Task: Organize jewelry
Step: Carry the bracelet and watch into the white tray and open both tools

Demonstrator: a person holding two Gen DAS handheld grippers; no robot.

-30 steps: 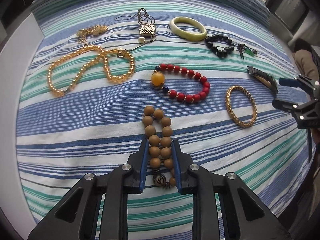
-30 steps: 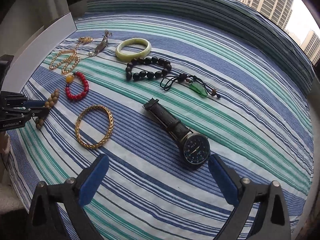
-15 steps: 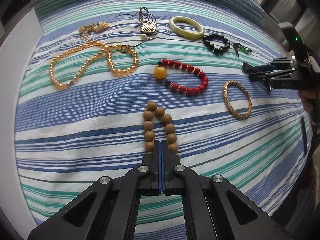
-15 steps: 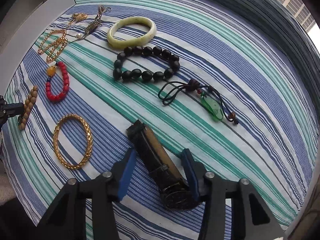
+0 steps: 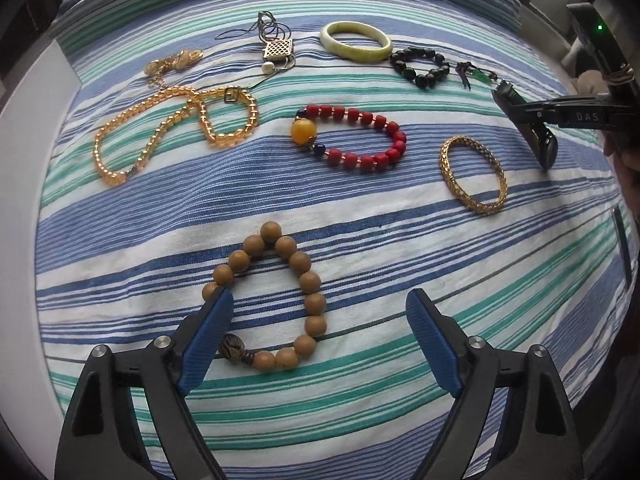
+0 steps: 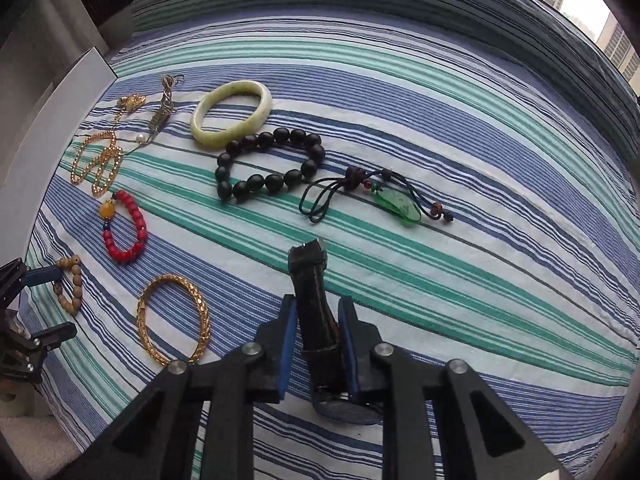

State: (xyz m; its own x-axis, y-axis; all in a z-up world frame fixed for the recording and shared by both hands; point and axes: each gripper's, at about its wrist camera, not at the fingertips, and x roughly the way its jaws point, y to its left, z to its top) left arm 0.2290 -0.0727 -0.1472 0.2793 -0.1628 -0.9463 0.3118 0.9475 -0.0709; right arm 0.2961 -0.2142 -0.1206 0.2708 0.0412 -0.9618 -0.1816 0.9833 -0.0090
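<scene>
Five bracelets (image 5: 350,138), one watch (image 6: 318,320).

Your left gripper's finger (image 5: 206,334) hides part of the wooden bead bracelet (image 5: 276,300), and your right gripper (image 6: 316,350) covers the watch (image 6: 320,332) face.

Soft, even daylight, faint shadows, sharp centre, heavy fisheye bending, dark corners.

Black-framed tool (image 5: 320,344) — ribbed blue pads (image 5: 434,346), silver screws.
</scene>
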